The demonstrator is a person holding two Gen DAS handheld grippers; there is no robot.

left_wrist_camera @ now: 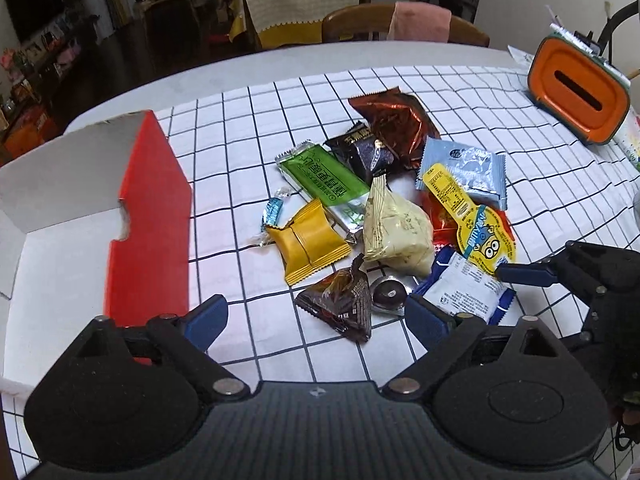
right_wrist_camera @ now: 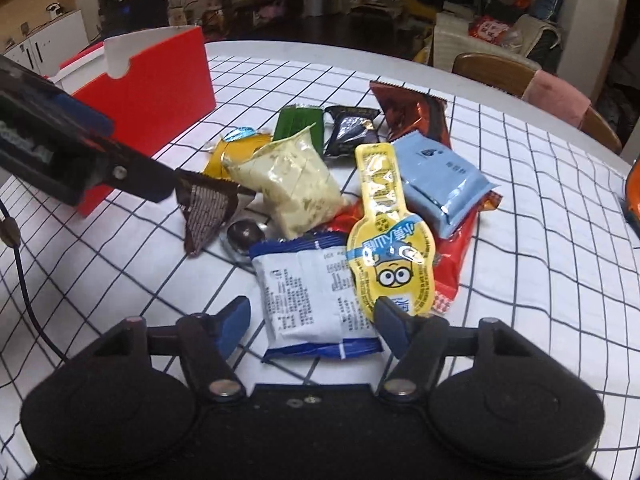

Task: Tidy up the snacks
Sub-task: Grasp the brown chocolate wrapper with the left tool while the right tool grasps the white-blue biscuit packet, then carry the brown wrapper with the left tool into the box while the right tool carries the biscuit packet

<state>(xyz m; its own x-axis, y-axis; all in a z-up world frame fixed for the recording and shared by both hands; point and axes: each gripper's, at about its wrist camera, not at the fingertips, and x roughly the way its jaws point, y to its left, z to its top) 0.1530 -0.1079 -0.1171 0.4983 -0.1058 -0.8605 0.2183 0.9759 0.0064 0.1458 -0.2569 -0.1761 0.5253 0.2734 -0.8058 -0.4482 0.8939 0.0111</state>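
A pile of snack packets lies on the checked tablecloth (left_wrist_camera: 248,132). My left gripper (left_wrist_camera: 316,320) is open, its fingers either side of a brown triangular chocolate packet (left_wrist_camera: 344,304) that also shows in the right wrist view (right_wrist_camera: 208,208). My right gripper (right_wrist_camera: 312,322) is open around the near end of a blue-and-white packet (right_wrist_camera: 312,296), which also shows in the left wrist view (left_wrist_camera: 464,288). A yellow cartoon packet (right_wrist_camera: 384,240) overlaps it. A red-and-white open box (left_wrist_camera: 148,220) stands at the left.
Other packets in the pile: cream (left_wrist_camera: 396,228), yellow (left_wrist_camera: 308,244), green (left_wrist_camera: 324,180), light blue (left_wrist_camera: 464,168), dark (left_wrist_camera: 368,152), copper-brown (left_wrist_camera: 396,120), a round foil chocolate (left_wrist_camera: 388,292). An orange tissue box (left_wrist_camera: 580,88) stands far right. Wooden chairs (left_wrist_camera: 400,28) stand behind the table.
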